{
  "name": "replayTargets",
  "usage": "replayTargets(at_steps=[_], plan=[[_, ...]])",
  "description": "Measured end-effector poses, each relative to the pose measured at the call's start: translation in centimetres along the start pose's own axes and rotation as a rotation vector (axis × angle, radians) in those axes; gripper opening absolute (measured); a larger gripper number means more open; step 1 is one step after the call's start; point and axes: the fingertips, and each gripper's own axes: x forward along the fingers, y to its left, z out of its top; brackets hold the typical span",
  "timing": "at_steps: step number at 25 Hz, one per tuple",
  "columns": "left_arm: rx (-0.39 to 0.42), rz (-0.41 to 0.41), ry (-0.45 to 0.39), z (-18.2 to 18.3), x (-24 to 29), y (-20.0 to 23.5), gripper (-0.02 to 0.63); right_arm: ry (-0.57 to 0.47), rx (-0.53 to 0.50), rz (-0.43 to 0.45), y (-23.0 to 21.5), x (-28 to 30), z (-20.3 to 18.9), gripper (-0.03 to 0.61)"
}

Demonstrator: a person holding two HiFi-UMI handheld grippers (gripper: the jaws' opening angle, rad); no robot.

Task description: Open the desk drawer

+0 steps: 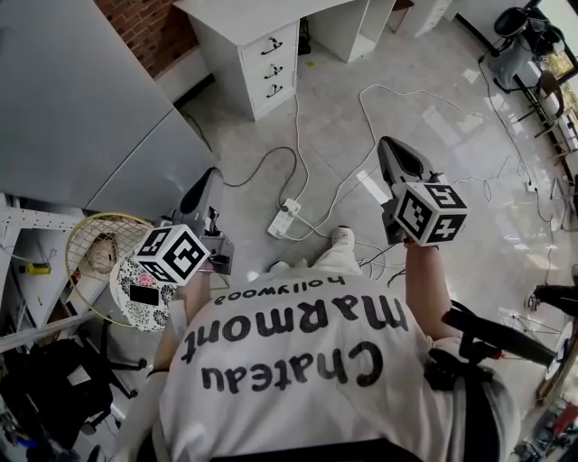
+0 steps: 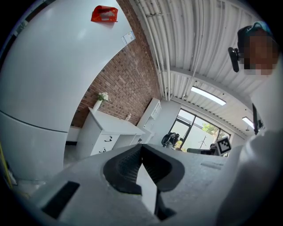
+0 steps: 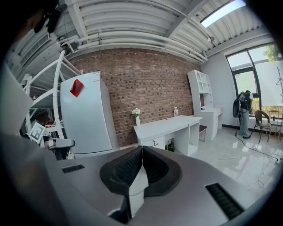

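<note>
At the head view's top edge, the white desk is cut off, its three closed drawers well apart from both grippers. Left gripper and right gripper have jaws pressed together, empty. The right gripper's body covers the lower drawers in its view.

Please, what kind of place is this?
Probably an office or workshop: a white desk with drawers against a brick wall, a refrigerator beside it, a power strip on the floor.
</note>
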Motion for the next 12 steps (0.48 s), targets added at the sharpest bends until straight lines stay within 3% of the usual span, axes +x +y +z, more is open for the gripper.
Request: replayTargets(at_steps=[12], plan=[[-0.034,0.118,-0.002,-0.6,7.8,-0.4,0.015,0.067,0.018,0.047,-9.6,5.2,1.0,0.014]])
